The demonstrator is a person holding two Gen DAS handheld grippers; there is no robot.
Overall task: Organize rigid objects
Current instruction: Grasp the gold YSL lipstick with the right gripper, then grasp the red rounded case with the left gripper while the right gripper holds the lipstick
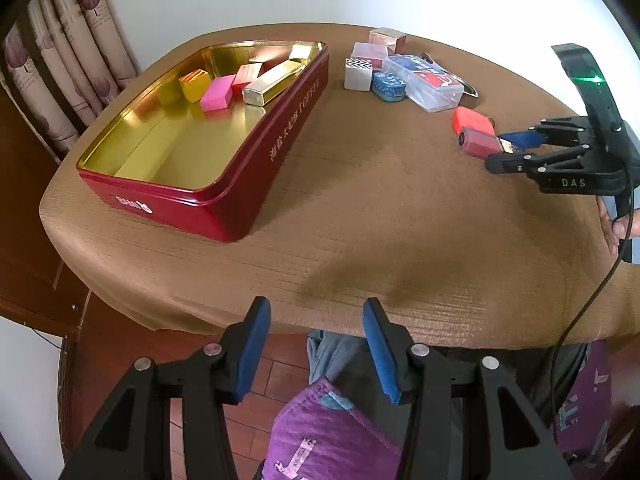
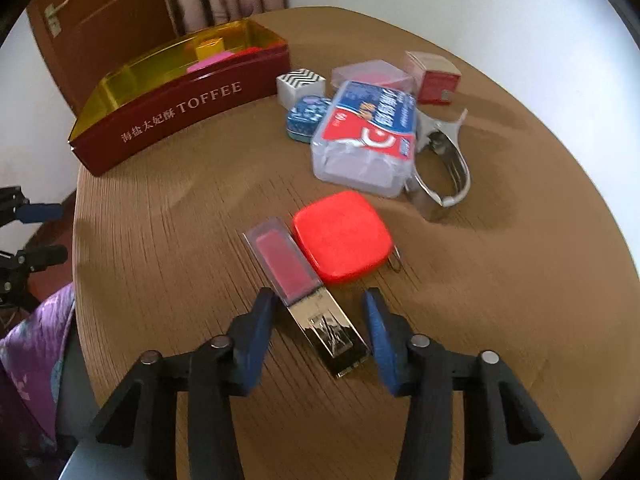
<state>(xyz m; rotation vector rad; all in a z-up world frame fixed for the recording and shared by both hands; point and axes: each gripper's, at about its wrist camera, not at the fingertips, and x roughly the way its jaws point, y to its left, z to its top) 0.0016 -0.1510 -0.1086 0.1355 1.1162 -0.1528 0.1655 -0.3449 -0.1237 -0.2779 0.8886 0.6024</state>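
Right wrist view shows the right gripper [image 2: 320,320] low over the brown table [image 2: 500,320], its blue pads straddling the gold cap end of a lip gloss tube [image 2: 298,266]. The left pad looks to touch the tube's edge; the right pad stands clear of the cap, so the jaws are narrowed around it but not yet pressing from both sides. The tube lies flat, its clear end pointing far and left, touching a red square case [image 2: 344,236] on its right. Farther off sit a clear plastic box [image 2: 366,140], a blue tin [image 2: 308,114], a zigzag cube [image 2: 300,82], a pink-red box [image 2: 434,76] and a metal clip [image 2: 444,172].

From the left wrist, the left gripper [image 1: 316,344] hangs half-open and empty past the near table edge. The red toffee tin [image 1: 224,184] stands at far left, already holding a gold bar [image 1: 272,82] and pink and yellow blocks.

The step in hand looks like picking up the tube. Next, the pads need to meet on the cap squarely, then lift without dragging the red case, and carry left to the tin.
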